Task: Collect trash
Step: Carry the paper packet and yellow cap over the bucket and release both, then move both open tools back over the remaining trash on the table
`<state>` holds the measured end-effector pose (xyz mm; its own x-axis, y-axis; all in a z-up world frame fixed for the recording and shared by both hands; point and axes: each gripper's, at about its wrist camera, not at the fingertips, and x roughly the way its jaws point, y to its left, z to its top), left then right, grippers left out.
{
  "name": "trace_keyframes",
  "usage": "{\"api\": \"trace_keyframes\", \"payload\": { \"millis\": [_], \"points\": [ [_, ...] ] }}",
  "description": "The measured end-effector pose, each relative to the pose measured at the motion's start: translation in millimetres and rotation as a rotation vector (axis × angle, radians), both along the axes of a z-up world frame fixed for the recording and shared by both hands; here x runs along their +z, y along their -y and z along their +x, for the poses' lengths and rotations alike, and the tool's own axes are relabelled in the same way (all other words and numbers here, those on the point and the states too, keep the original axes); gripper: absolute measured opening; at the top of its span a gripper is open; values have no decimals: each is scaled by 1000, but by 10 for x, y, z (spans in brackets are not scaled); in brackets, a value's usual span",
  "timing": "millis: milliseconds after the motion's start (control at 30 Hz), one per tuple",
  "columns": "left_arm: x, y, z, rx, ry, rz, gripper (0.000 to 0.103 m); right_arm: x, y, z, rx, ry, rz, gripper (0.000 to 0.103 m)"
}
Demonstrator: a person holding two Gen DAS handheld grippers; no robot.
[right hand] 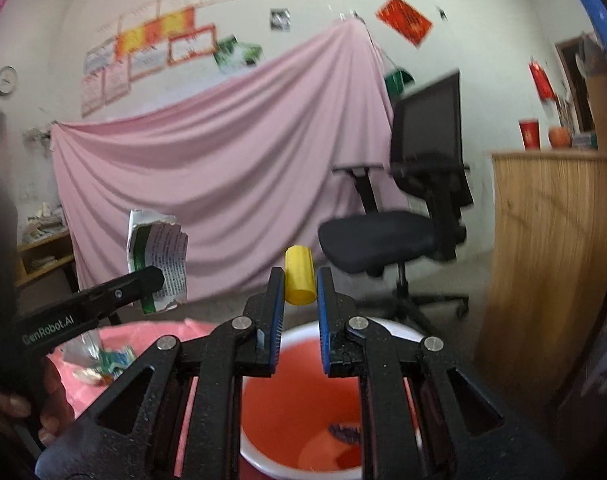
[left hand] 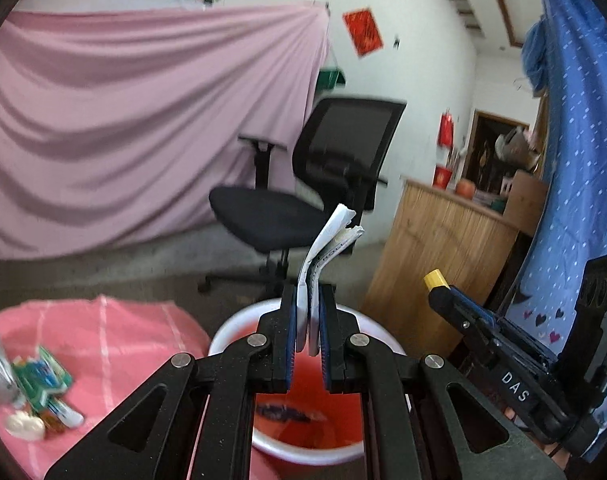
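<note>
My left gripper [left hand: 308, 300] is shut on a torn, flattened white paper carton [left hand: 327, 248] that sticks up above its tips; the carton also shows in the right wrist view [right hand: 159, 256]. My right gripper [right hand: 299, 286] is shut on a yellow cylinder [right hand: 300, 280], also seen in the left wrist view [left hand: 434, 279]. Both grippers hover above a red bucket with a white rim [left hand: 303, 432] [right hand: 303, 420]. A dark scrap [left hand: 291, 414] lies inside the bucket.
A pink checked cloth [left hand: 115, 344] at the left carries more trash: a green-white wrapper [left hand: 43, 380], a white lump [left hand: 25, 426] and a clear plastic item [right hand: 81, 346]. A black office chair [left hand: 323, 184] and a wooden counter [left hand: 435, 256] stand behind the bucket.
</note>
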<state>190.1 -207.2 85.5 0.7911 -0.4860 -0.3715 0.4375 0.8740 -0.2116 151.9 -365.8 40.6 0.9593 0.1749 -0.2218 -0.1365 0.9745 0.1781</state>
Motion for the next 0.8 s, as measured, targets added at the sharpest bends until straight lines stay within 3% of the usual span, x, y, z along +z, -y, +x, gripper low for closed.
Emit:
{"api": "trace_keyframes", "payload": {
  "millis": [267,467,567,800],
  "points": [
    [-253,159,224,-12,-159,65,8,-375,127,185,-2,-170,35,35],
    [-426,216,348,-6,-257,83,15,-532,188,267,-2,-252,58,36],
    [-479,216,372,-1,-280,77,26,-573,213,287,-5,-277,64,36],
    [-512,119,311,30,-278,79,31,-608,223,303,-21,-314,59,37]
  ]
}}
